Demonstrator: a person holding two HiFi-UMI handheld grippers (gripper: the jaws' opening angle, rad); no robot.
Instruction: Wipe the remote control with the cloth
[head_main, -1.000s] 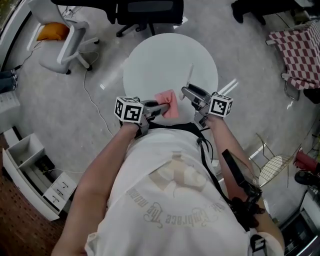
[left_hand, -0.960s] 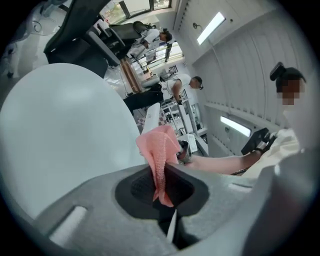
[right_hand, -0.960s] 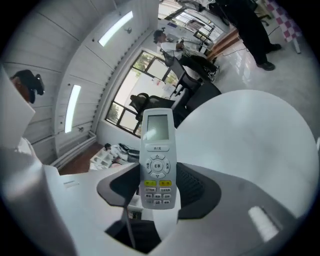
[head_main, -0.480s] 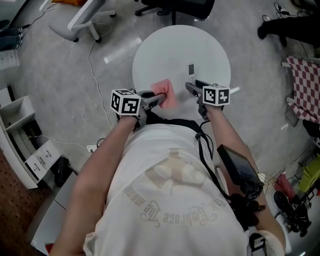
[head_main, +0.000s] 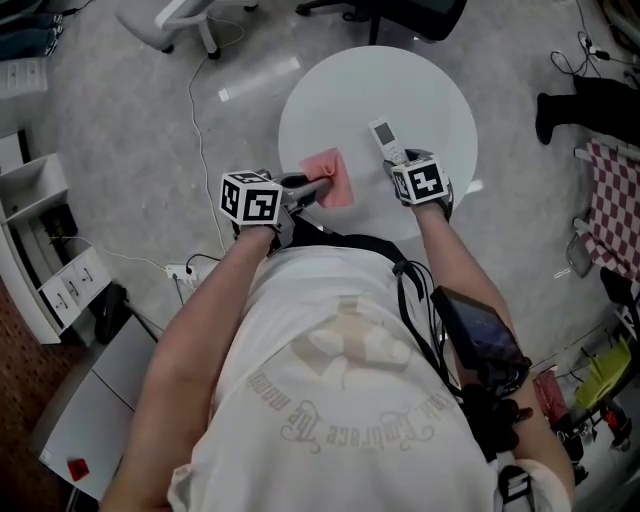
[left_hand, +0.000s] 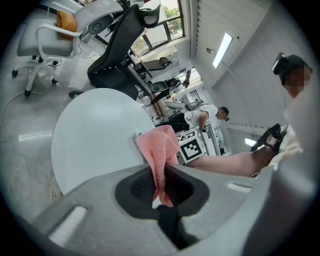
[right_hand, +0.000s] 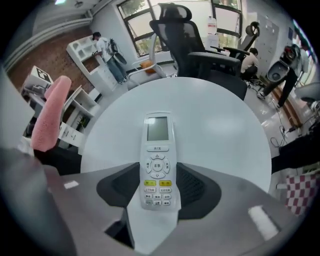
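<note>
A white remote control (head_main: 385, 139) with a small screen sticks out of my right gripper (head_main: 398, 157), which is shut on its lower end above the round white table (head_main: 430, 90). In the right gripper view the remote control (right_hand: 158, 160) lies face up between the jaws of the right gripper (right_hand: 158, 186). My left gripper (head_main: 316, 187) is shut on a pink cloth (head_main: 330, 178) just left of the remote. In the left gripper view the cloth (left_hand: 161, 155) stands up out of the left gripper (left_hand: 161, 174). A small gap separates cloth and remote.
Office chairs (head_main: 400, 12) stand on the grey floor beyond the table. A white shelf unit (head_main: 40, 250) is at the left, a checkered cloth (head_main: 612, 190) at the right. A cable (head_main: 195, 110) runs over the floor left of the table.
The remote has turned from edge-on to face up in the right gripper. Both grippers sit a little further over the table, and the head view has shifted.
</note>
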